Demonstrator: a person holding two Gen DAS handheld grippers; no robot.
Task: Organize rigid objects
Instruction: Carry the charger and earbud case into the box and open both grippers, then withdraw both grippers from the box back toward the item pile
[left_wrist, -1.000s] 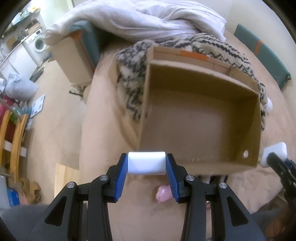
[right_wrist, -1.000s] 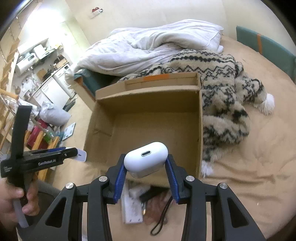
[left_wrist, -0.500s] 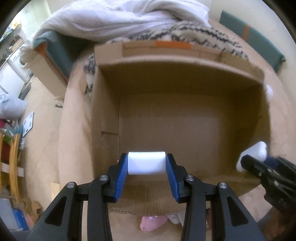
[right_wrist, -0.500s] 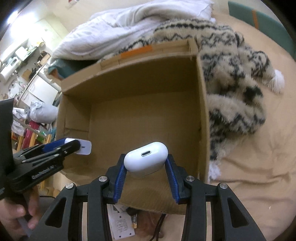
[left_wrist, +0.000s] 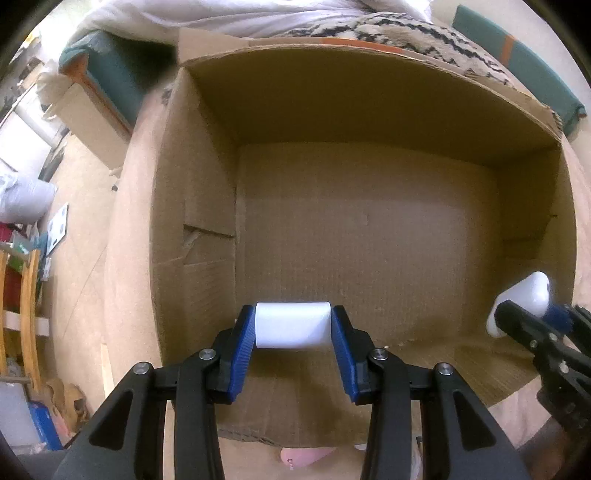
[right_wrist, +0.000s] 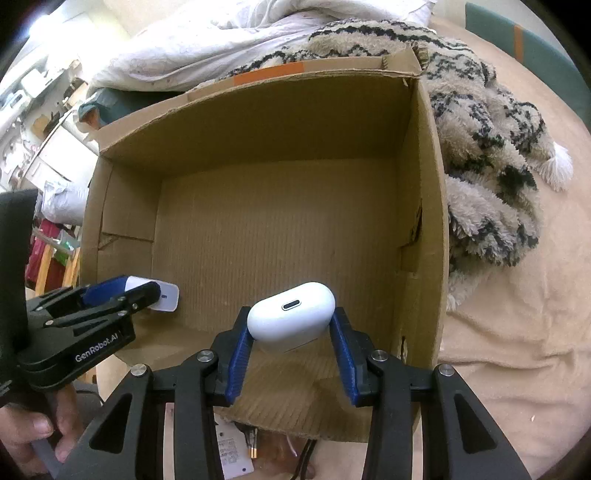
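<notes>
With each hand-held gripper over the cardboard box (right_wrist: 424, 206) at mid-frame, the left hand-held gripper (left_wrist: 293, 330) clamping a white block (left_wrist: 293, 325) and the right hand-held gripper (right_wrist: 291, 328) an earbud case (right_wrist: 291, 315), the tilted, rounded case could slip out early and bounce.

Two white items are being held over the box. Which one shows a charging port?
The rounded earbud case in the right gripper; a dark oval port faces the camera. The left gripper's white block is flat-faced.
</notes>
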